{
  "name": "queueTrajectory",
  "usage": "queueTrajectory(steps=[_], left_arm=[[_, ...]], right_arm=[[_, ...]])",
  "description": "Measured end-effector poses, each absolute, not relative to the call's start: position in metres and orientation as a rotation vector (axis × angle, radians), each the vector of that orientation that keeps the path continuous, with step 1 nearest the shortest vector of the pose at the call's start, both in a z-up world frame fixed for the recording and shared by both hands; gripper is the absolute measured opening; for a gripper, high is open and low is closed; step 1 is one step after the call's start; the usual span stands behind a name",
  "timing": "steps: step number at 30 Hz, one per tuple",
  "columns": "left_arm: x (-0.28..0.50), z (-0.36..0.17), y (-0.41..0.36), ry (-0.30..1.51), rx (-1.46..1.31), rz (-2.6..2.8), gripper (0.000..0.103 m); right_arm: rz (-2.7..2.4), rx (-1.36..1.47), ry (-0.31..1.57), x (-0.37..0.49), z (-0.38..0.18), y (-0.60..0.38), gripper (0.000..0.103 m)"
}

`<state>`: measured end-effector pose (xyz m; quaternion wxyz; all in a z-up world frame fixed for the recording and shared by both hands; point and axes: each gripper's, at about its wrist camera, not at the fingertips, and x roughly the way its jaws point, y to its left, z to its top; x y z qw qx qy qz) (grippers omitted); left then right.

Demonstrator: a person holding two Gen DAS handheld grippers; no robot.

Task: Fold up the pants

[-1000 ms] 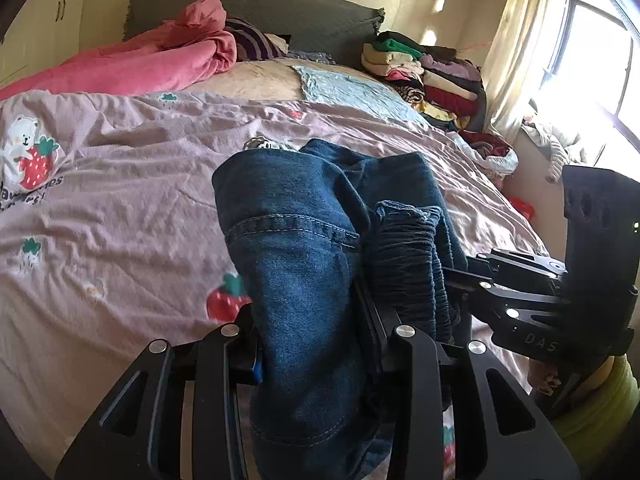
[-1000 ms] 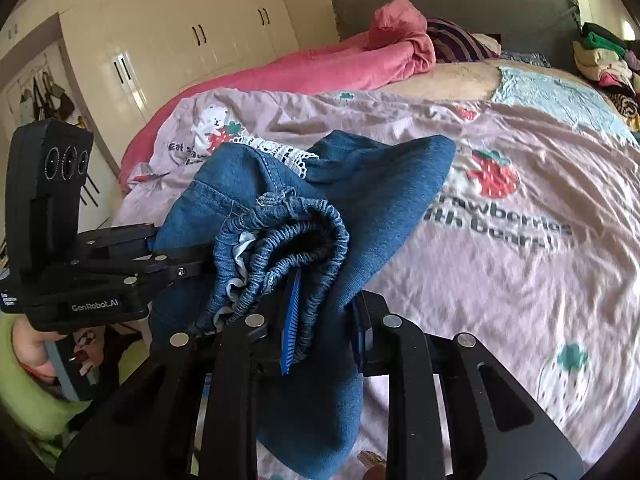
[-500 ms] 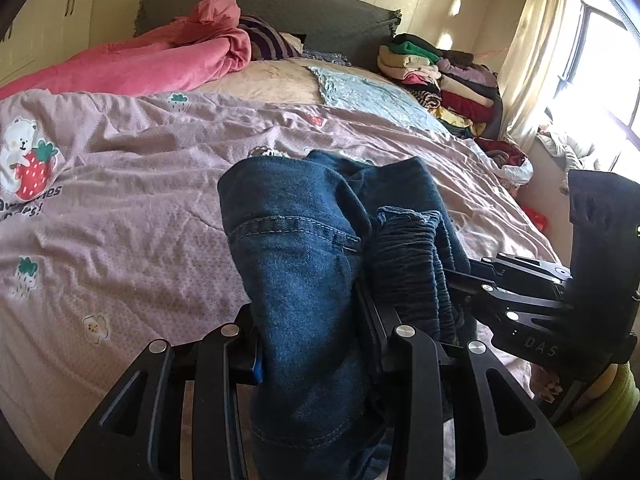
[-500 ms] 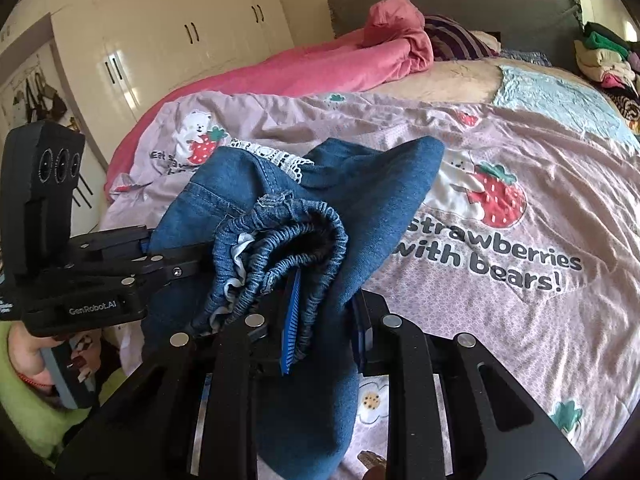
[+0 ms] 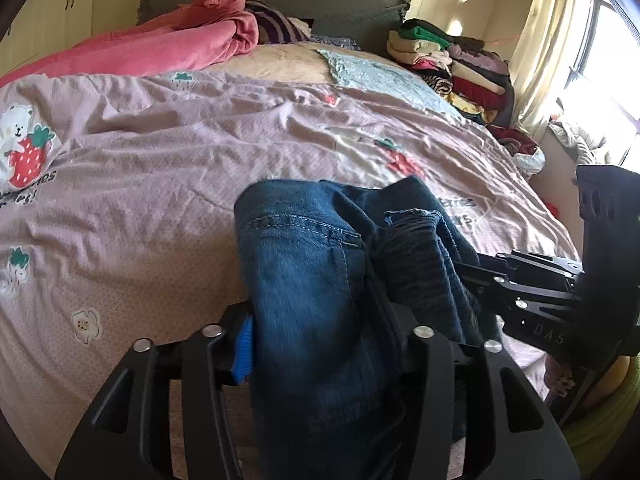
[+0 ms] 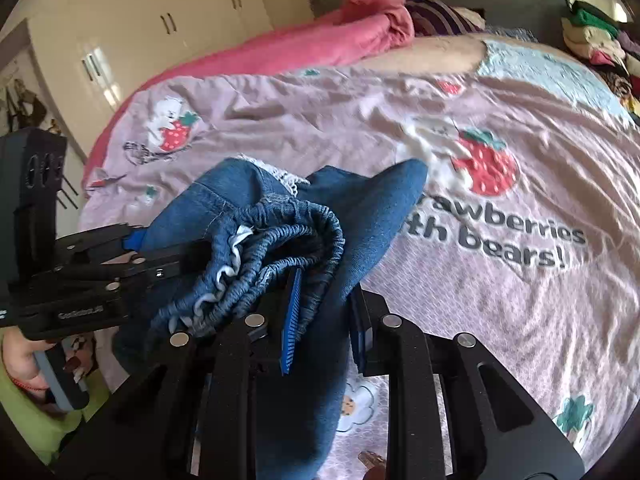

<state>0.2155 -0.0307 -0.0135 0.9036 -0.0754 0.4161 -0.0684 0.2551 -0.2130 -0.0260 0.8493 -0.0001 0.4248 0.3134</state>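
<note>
The blue denim pants (image 5: 312, 280) hang bunched between both grippers above the bed. My left gripper (image 5: 316, 332) is shut on the pants near a stitched pocket edge. My right gripper (image 6: 324, 312) is shut on the pants (image 6: 280, 240) at the gathered elastic waistband. The right gripper also shows in the left wrist view (image 5: 532, 296), close on the right. The left gripper shows in the right wrist view (image 6: 100, 272), close on the left. The cloth drapes down over the fingers and hides the fingertips.
The bed has a lilac cover (image 5: 160, 168) printed with strawberries and bears (image 6: 520, 208). A pink quilt (image 5: 168, 48) lies at the head. A stack of folded clothes (image 5: 452, 64) stands at the far right, near the curtain. White wardrobes (image 6: 160, 32) stand to the left.
Both grippers have moved forward and down toward the bed with the pants; the cover fills more of each view and the pants sit lower. Both grips are unchanged.
</note>
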Motion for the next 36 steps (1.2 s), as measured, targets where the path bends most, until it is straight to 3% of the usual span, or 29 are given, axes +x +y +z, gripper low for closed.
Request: queueTrajectory(steps=[4,6,8,20,36], left_arm=[[0.217,-0.024,-0.026,0.879,-0.146,-0.113,0.061],[0.217,-0.029,-0.025,0.891,-0.148,-0.101,0.07],[0.217,-0.035,-0.022,0.903,-0.156,-0.097,0.071],[0.215,-0.047,-0.017,0.919,-0.21,-0.111,0.073],[0.194,-0.033,-0.016,0.894,-0.211,-0.108,0.072]], right_arm=[[0.618,-0.005,0.933,0.258,-0.038,-0.216,0.021],[0.592,-0.01,0.949,0.259,-0.045,-0.219,0.03],[0.566,0.002,0.963,0.26,-0.052,-0.223,0.037],[0.528,0.026,0.983,0.261,-0.058,-0.228,0.048],[0.489,0.007,0.935,0.239,-0.039,-0.24,0.07]])
